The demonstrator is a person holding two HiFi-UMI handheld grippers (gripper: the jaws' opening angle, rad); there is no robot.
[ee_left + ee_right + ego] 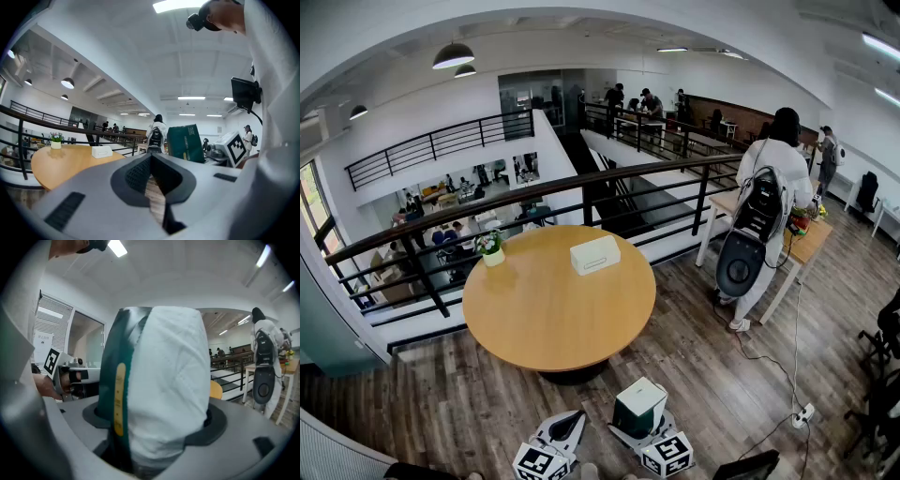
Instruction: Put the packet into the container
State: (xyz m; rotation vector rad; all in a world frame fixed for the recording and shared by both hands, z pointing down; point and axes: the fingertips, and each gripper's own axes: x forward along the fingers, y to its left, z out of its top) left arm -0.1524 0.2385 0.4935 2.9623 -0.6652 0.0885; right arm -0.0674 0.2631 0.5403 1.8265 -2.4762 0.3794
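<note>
A green and white packet (639,405) stands upright between the jaws of my right gripper (638,422), which is shut on it. It fills the right gripper view (159,380) and shows in the left gripper view (185,143) too. My left gripper (565,427) hangs beside it, low over the floor, jaws together with nothing in them (152,174). The white box-shaped container (594,254) lies on the far part of a round wooden table (553,314), well ahead of both grippers. It also shows small in the left gripper view (101,151).
A small potted plant (492,247) stands at the table's far left edge. A black railing (581,187) runs behind the table. A person with a backpack (766,211) stands at a desk on the right. A cable and power strip (803,413) lie on the floor.
</note>
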